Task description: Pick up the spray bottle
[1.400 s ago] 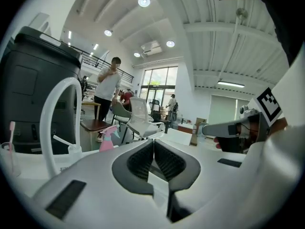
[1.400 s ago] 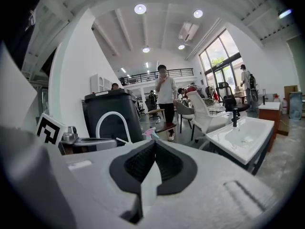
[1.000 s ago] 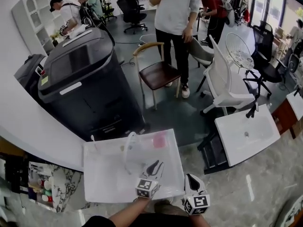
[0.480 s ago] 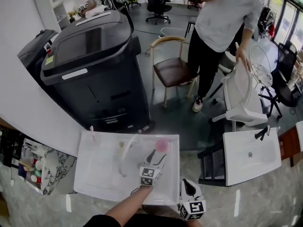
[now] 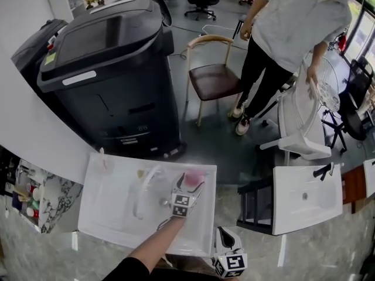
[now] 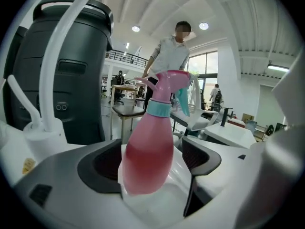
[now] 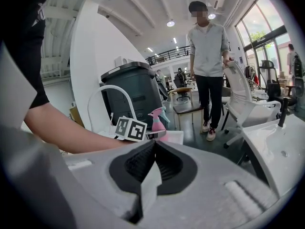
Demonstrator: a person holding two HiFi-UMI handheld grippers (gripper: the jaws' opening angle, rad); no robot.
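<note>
- The pick-up is only beginning: the pink spray bottle (image 5: 195, 178) is standing upright near the far right corner of the white table (image 5: 105, 215), beside the curved white faucet (image 5: 143, 186), and by my reading it is not yet lifted.
- The left gripper (image 5: 190, 186) is reaching in over the table, and its fingers are spread wide with the bottle's round body sitting between them.
- In the left gripper view, narrow gaps are showing on both sides of the bottle (image 6: 152, 142), so the fingers seem to be bracketing it, not clamping it.
- What is left, as I judge it: closing on the body and lifting it clear.
- The right gripper (image 5: 225, 236) is hanging back at the table's near edge, fingers pressed together with nothing between them.
</note>
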